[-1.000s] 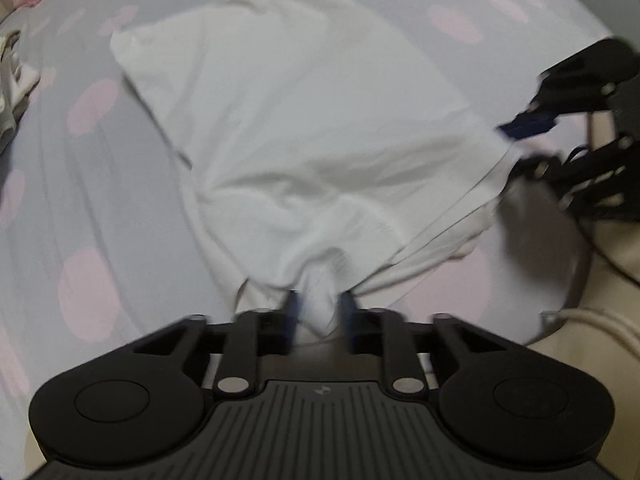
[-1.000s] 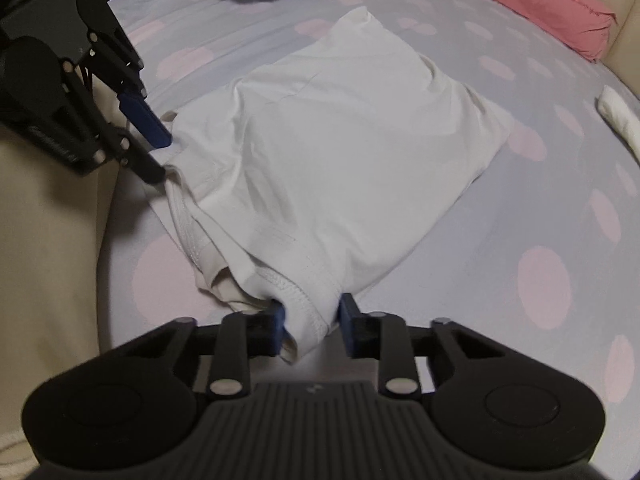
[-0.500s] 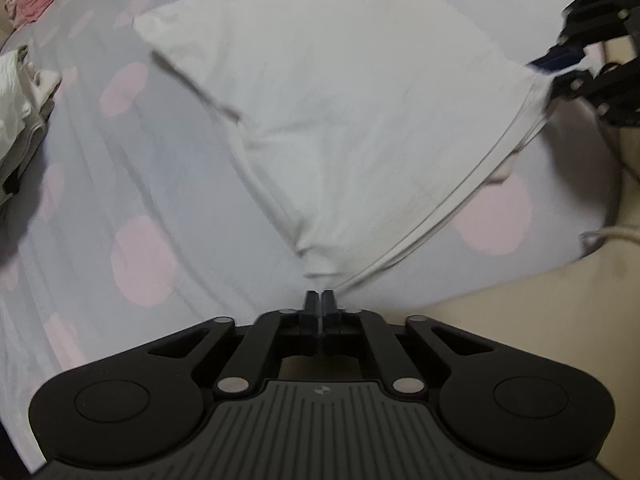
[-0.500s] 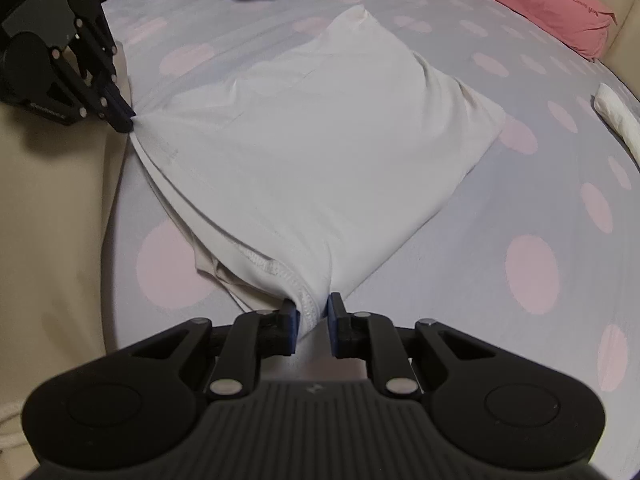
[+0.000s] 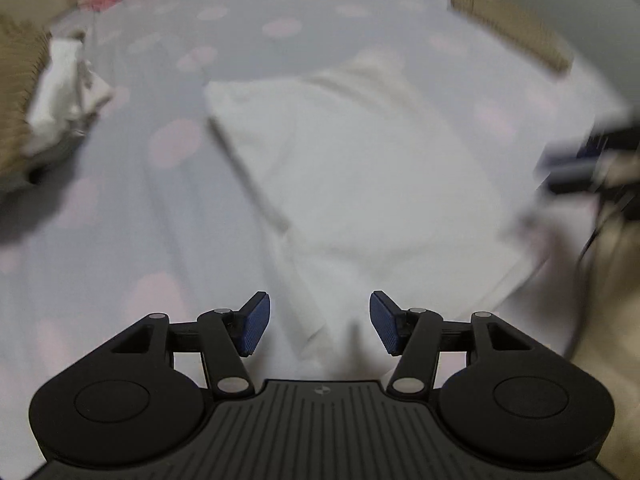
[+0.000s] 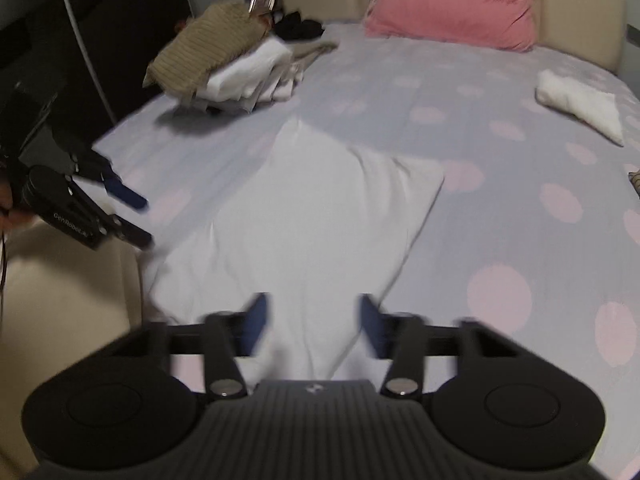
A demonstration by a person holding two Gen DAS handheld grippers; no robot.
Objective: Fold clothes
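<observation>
Both sets of fingers spread wide, gripping nothing: left gripper (image 5: 319,322), right gripper (image 6: 311,326). White shirt (image 6: 304,216) flat on bed (image 6: 500,240), 12 o'clock of each.

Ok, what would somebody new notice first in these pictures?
The white shirt lying flat in the middle of the spotted bedsheet, with both tongs open just short of its near edge. Then the pink pillow at the headboard and the pile of clothes at the far left.
</observation>
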